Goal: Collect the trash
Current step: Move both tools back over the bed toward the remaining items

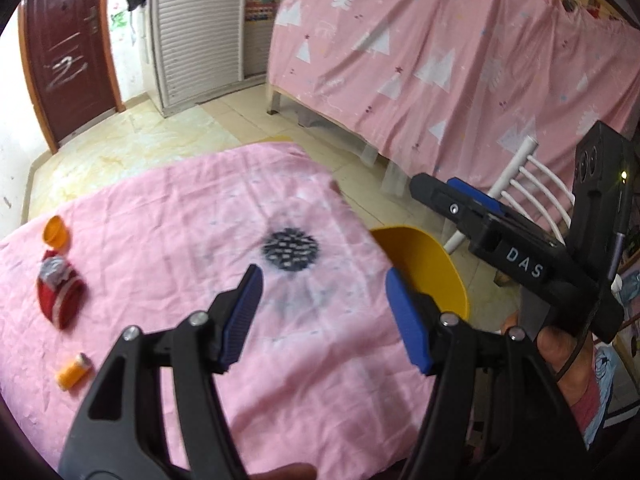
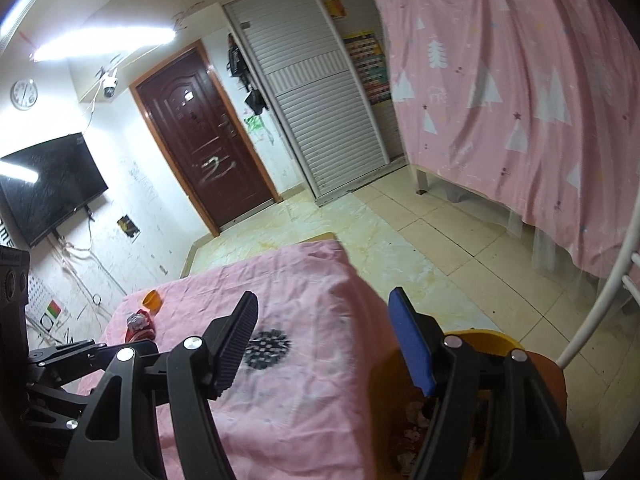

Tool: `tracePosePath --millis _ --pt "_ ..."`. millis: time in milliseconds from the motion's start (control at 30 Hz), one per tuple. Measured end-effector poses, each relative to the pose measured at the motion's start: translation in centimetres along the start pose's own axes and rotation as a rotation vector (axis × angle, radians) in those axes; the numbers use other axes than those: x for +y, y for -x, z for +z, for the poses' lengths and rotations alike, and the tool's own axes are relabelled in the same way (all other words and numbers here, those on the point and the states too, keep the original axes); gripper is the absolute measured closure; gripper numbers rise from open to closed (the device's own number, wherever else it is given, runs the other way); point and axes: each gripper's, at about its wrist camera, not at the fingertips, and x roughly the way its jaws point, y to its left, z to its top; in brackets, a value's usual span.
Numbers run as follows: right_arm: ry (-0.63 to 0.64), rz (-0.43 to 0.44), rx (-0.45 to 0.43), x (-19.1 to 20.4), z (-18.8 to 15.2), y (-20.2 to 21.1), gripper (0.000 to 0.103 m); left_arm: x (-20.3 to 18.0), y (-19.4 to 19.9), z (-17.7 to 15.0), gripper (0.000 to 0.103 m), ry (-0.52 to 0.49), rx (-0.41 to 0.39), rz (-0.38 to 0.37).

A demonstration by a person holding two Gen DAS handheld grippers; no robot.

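Both tools stand apart and empty: the left tool over the pink-clothed bench, the right tool above the yellow bin. At the frame's left lie a crumpled red wrapper, likely light and soft, best pinched at its bunched middle; a smooth orange cup; and a small orange roll, probably prone to rolling.

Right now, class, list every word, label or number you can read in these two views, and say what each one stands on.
"DAS": white letters on the right gripper's black body.
Wall chart beside the louvred wardrobe: print too small to read.
Wall clock: numerals blurred.
Red crushed can: label unreadable.
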Motion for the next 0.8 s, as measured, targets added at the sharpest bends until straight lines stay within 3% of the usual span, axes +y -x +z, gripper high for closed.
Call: tracePosePath --millis 533,800 --pt "0.145 0.058 0.076 9.8 0.3 -4.9 0.041 10.9 3.9 -3.0 0.042 0.141 -0.02 0.077" --pt "0.198 0.094 0.114 14.2 -0.4 -7.5 0.041 16.0 4.4 -5.3 0.042 0.193 0.009 0.13"
